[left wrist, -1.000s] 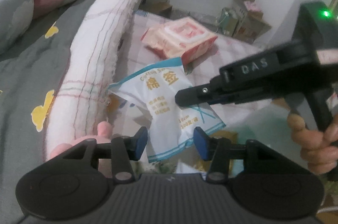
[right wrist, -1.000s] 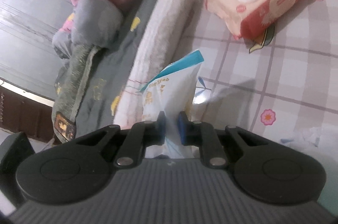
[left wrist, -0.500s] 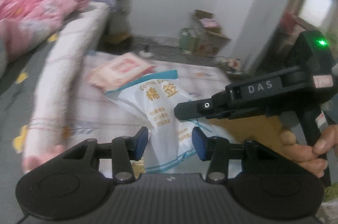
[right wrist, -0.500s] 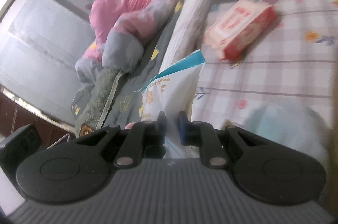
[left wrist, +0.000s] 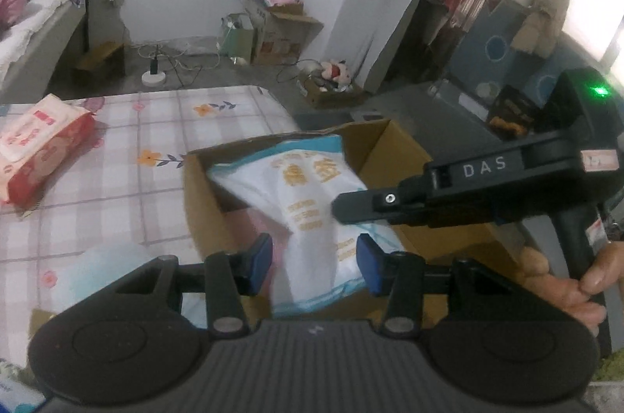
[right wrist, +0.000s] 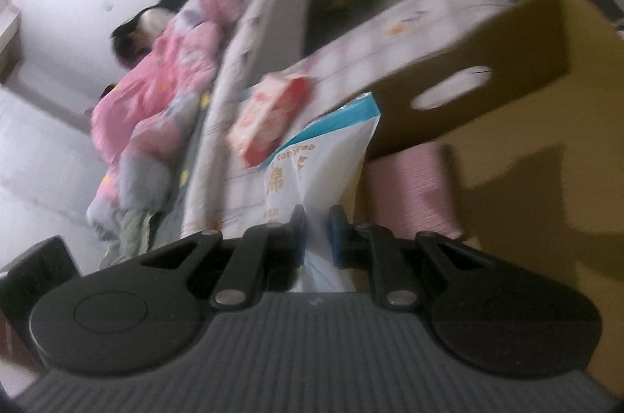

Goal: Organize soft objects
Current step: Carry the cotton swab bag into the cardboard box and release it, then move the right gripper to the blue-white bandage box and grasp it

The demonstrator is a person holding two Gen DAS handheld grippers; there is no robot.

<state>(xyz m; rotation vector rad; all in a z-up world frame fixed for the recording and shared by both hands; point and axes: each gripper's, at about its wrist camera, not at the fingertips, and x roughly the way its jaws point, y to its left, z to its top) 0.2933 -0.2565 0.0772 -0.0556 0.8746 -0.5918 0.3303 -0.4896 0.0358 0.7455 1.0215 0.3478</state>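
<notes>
White-and-teal cotton swab bag [left wrist: 312, 202] was thin crinkled plastic film, semi-glossy; open brown cardboard box [left wrist: 394, 144] was matt corrugated paperboard, with a pink ribbed-looking cloth item [right wrist: 409, 187] inside. Red-and-pink wet-wipe pack [left wrist: 35, 151] was soft glossy plastic on a matt pink plaid cloth sheet [left wrist: 128, 187]. Both grippers' bodies looked like matt black ribbed plastic with smooth blue pads [left wrist: 366, 261].

Cotton-swab bag [left wrist: 308, 202] carried from checked mat to above cardboard box [left wrist: 390, 144].
</notes>
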